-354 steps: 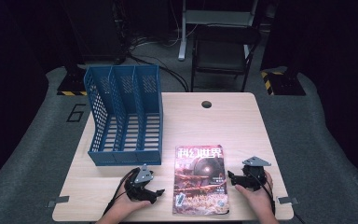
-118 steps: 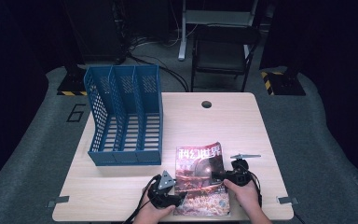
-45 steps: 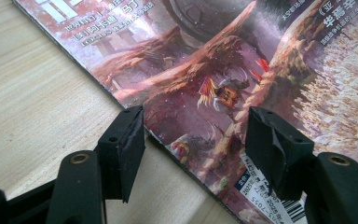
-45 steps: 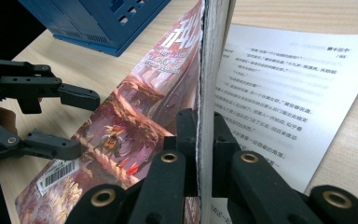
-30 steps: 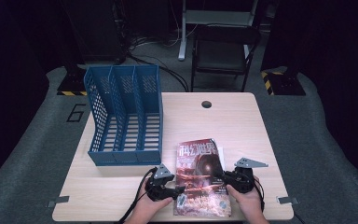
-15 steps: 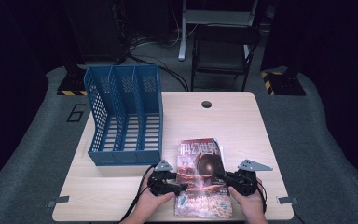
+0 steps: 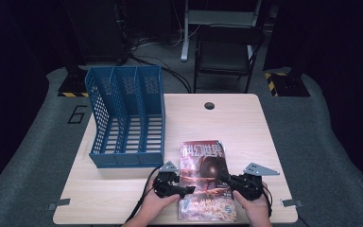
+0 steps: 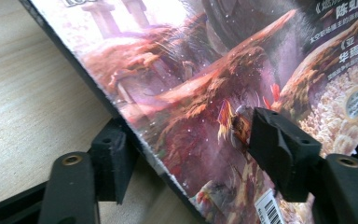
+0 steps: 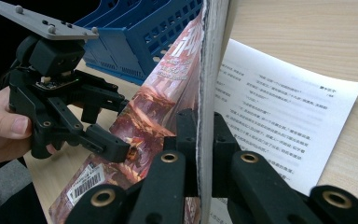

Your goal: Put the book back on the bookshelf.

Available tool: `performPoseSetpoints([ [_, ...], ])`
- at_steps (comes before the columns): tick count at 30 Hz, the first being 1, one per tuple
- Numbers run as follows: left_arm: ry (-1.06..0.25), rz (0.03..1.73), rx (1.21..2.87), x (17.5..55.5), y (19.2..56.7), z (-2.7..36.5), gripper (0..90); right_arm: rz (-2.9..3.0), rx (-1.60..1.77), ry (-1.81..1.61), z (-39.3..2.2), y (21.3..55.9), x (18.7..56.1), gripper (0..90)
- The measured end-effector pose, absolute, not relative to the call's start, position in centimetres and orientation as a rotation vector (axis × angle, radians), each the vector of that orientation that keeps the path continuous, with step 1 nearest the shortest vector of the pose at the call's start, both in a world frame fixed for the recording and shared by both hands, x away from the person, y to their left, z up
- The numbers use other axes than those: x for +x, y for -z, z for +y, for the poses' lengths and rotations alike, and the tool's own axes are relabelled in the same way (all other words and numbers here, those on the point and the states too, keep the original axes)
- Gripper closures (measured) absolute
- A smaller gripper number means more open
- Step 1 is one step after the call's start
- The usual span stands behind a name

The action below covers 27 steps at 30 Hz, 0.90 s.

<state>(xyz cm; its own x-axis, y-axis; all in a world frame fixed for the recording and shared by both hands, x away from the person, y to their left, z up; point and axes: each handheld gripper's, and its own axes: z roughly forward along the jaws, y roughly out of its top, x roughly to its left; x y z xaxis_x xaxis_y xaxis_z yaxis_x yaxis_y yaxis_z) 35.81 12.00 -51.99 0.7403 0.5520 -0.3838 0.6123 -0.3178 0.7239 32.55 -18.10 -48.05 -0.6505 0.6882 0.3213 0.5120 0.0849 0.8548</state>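
Observation:
A magazine (image 7: pixel 203 175) with a reddish cover lies at the table's near edge. My right gripper (image 7: pixel 224 179) is shut on its right edge. In the right gripper view, the gripper (image 9: pixel 200 126) holds a bundle of the magazine (image 9: pixel 168 93) on edge over a flat white text page (image 9: pixel 279 112). My left gripper (image 7: pixel 189 189) is at the magazine's left side. Its jaws have just been closing. In the left gripper view, the gripper (image 8: pixel 191 144) straddles the magazine (image 8: pixel 205 70) edge, one jaw under and one over, with gaps. The left gripper (image 9: pixel 114 123) also shows in the right gripper view.
A blue three-slot file rack (image 7: pixel 127 118) stands at the table's left, just behind the left gripper. Bare wooden table (image 7: pixel 236 123) stretches behind the magazine, with a cable hole (image 7: pixel 210 105) near its far edge. A dark chair (image 7: pixel 227 52) stands beyond the table.
Since the earliest frames both grippers have come in to the magazine's sides and the right one has taken hold. Over the last second the hands and magazine barely shifted.

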Motion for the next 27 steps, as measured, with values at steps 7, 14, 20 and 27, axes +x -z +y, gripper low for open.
performPoseSetpoints([
  [7, 0.075, 0.882, 1.993, 35.7, 51.7, 12.3, 40.4, 2.189, 1.217, -1.604, -18.0, 48.1, 32.6, 86.5],
  [14, 0.1, 0.899, 1.964, 35.7, 51.3, 12.7, 52.4, 2.191, 1.219, -1.615, -18.2, 48.1, 32.6, 86.4],
  [20, 0.085, 0.872, 1.953, 35.5, 50.2, 13.1, 62.1, 2.189, 1.232, -1.632, -18.4, 48.0, 32.7, 86.3],
  [27, 0.068, 0.854, 1.954, 35.3, 49.5, 13.3, 66.3, 2.193, 1.24, -1.646, -18.6, 47.7, 32.9, 86.3],
])
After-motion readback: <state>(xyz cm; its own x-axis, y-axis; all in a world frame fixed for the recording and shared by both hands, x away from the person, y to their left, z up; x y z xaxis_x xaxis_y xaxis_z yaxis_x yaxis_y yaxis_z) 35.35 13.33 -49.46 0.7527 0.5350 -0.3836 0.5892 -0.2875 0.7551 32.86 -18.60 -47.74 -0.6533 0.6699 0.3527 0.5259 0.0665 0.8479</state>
